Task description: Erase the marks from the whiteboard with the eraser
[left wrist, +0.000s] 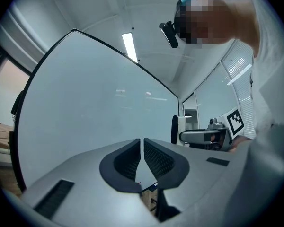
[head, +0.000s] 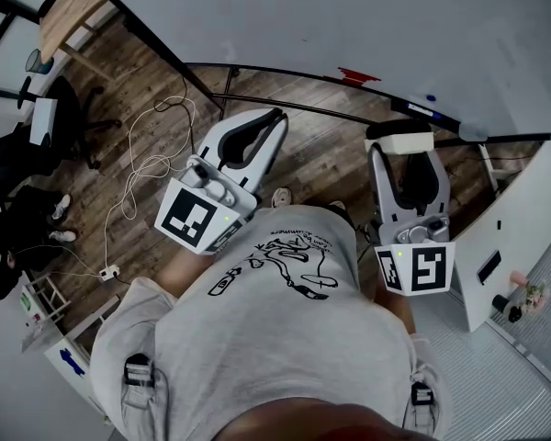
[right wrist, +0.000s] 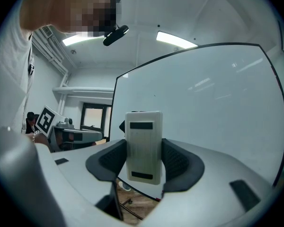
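The right hand-held gripper [right wrist: 144, 144] is clamped on the eraser [right wrist: 143, 126], its ribbed black pads pressing on both long edges. The eraser's far face is hidden. The side turned towards the camera is pale, finely ridged plastic with two dark slots. In the head view a dark layer runs along the side nearer the whiteboard [right wrist: 203, 103]. The block stands upright, with its long axis vertical and crosswise to the jaws' reach. It sits in front of the board's lower part, and I cannot tell whether it touches.

The left hand-held gripper [left wrist: 142, 148] has its jaws drawn in to a thin slit with nothing between them. Its moulded grey shell hides most of what lies below it.

The board is a smooth, glossy pale sheet in a thin dark frame, and strip lights reflect off it. Any marks on it are too faint to make out. Something small and red [head: 358, 74] lies on the rail at its foot. Below is a plank floor [head: 165, 90] with a white cable [head: 147, 163] looping across it. The person's grey printed T-shirt [head: 275, 338] cuts off the rest.
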The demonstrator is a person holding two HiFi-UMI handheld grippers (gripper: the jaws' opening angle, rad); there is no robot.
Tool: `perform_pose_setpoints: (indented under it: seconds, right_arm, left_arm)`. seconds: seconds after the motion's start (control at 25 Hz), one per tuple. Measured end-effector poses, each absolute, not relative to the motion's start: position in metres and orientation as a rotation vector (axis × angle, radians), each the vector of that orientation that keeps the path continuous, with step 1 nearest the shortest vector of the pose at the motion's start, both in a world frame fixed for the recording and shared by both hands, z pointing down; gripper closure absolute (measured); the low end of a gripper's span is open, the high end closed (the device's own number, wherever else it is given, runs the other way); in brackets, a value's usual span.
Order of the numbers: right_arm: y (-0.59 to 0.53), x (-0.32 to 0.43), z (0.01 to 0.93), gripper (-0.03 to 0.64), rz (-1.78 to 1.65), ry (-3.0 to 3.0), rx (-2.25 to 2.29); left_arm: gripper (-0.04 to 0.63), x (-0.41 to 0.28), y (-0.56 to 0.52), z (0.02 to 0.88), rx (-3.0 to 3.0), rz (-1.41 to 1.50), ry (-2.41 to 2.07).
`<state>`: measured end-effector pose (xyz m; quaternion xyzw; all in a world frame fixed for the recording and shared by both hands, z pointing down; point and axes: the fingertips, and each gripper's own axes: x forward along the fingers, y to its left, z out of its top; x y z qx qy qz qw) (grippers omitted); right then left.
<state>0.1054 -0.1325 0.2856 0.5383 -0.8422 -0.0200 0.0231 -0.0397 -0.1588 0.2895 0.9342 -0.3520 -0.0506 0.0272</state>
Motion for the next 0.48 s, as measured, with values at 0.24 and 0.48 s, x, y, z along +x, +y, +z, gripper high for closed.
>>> perform_pose_setpoints:
  seconds: [0.24,0.48]
  right_arm:
    - [-0.1332,0.1061,0.2868,0.379,-0.053,-2.607,1.671]
    - [-0.1364,0.1086,0.2908,0.379,-0.052,-2.597,1.68]
  left_arm:
    - [0.558,-0.0417,-0.1607,0.2947,2.869,-0.149,-1.093]
    - [0.558,-0.0385,-0.164,0.2957,2.872,-0.164,-1.088]
